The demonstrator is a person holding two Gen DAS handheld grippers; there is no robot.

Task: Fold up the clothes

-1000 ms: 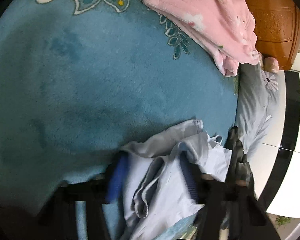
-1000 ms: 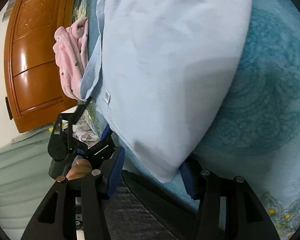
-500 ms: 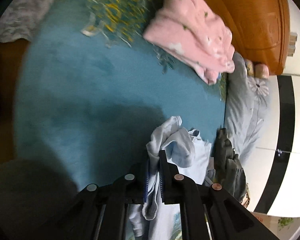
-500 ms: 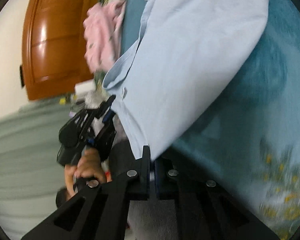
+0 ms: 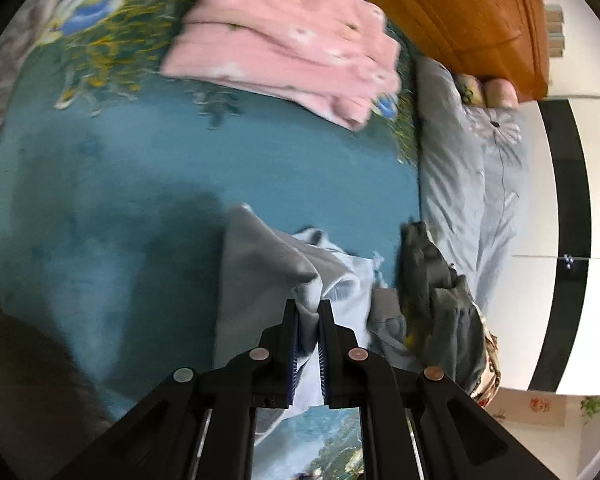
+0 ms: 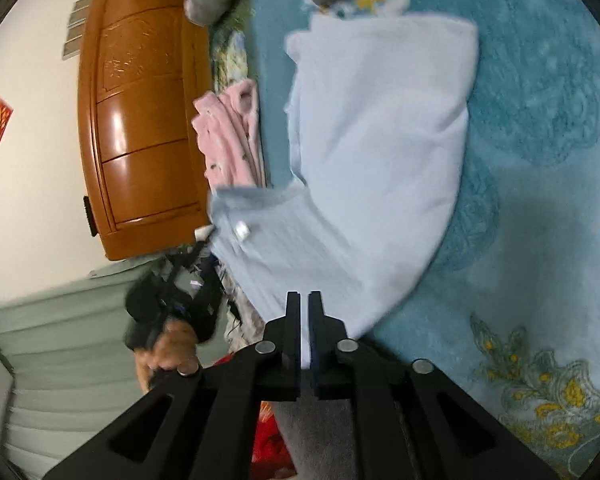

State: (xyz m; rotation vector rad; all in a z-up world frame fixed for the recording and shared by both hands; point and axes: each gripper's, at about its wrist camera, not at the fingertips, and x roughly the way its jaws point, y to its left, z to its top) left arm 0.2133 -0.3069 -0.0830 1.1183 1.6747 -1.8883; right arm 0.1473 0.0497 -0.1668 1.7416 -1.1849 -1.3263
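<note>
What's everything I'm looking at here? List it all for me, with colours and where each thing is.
Shirt: one, pale blue, spread on the blanket, one edge lifted, pinched by both grippers.
Pink garment: one, pink with small flowers, folded, on the blanket near the headboard.
Dark garment: one, grey-green, crumpled beside the shirt at the blanket's edge.
Blanket: one, teal with floral border, covering the bed.
Sheet: one, light grey with flower print, beside the blanket.
Headboard: one, orange-brown wood, at the bed's end.
Left gripper: black with blue pads, shut on bunched shirt fabric.
Right gripper: black, shut on the shirt's edge.
Hand: one, holding the left gripper's handle.
</note>
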